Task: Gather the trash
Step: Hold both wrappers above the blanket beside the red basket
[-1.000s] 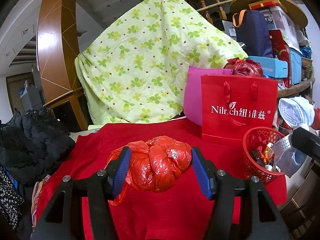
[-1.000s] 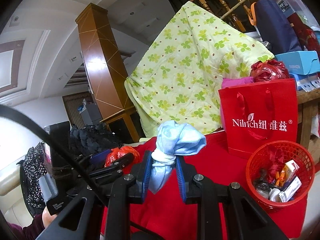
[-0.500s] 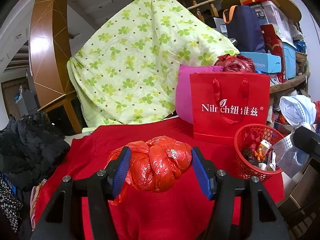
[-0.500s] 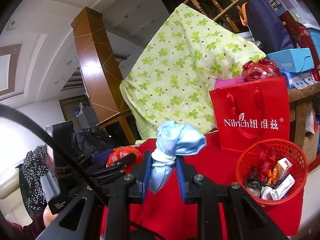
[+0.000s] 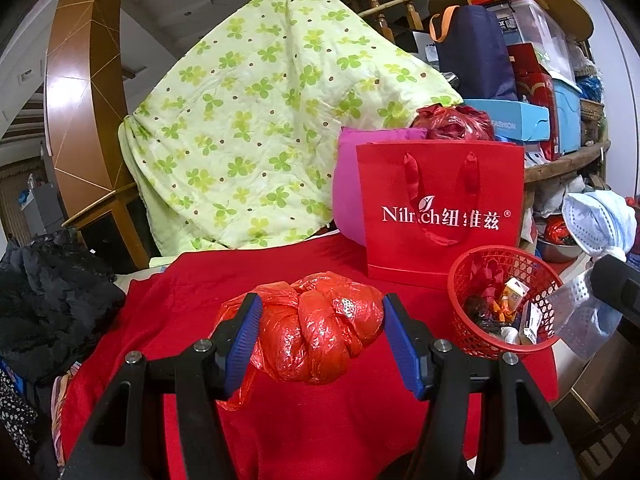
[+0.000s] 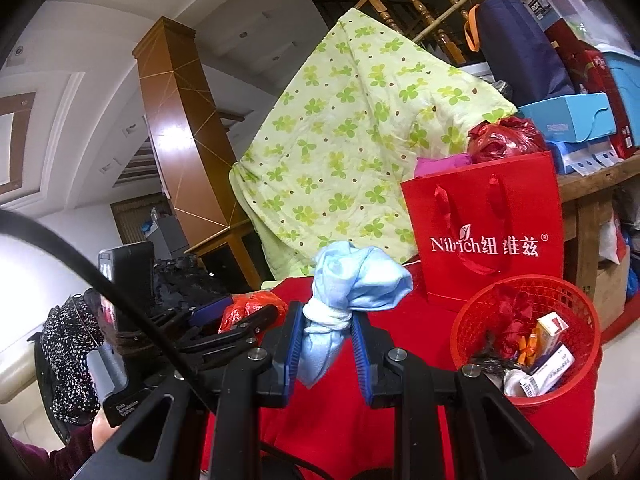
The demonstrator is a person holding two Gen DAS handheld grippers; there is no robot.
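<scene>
Left gripper (image 5: 322,336) jaws hold a knotted red plastic bag (image 5: 320,328); right gripper (image 6: 326,344) jaws pinch a knotted pale-blue cloth bundle (image 6: 352,284). Red mesh basket (image 6: 576,392) of trash sits near right on the red-covered tabletop (image 5: 280,432).

Both my grippers are gripping.
My left gripper (image 5: 322,344) clamps a knotted red plastic bag (image 5: 320,328); my right gripper (image 6: 326,354) pinches a knotted pale-blue cloth bundle (image 6: 352,284).

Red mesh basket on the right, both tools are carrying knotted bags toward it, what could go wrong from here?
1. The red mesh basket already holds boxes and wrappers, so two bags may not fit and could spill.
2. The right tool pinches the light blue bag only at its knot; it could slip.
3. The red plastic bag in the left tool trails loose film that could snag.
</scene>
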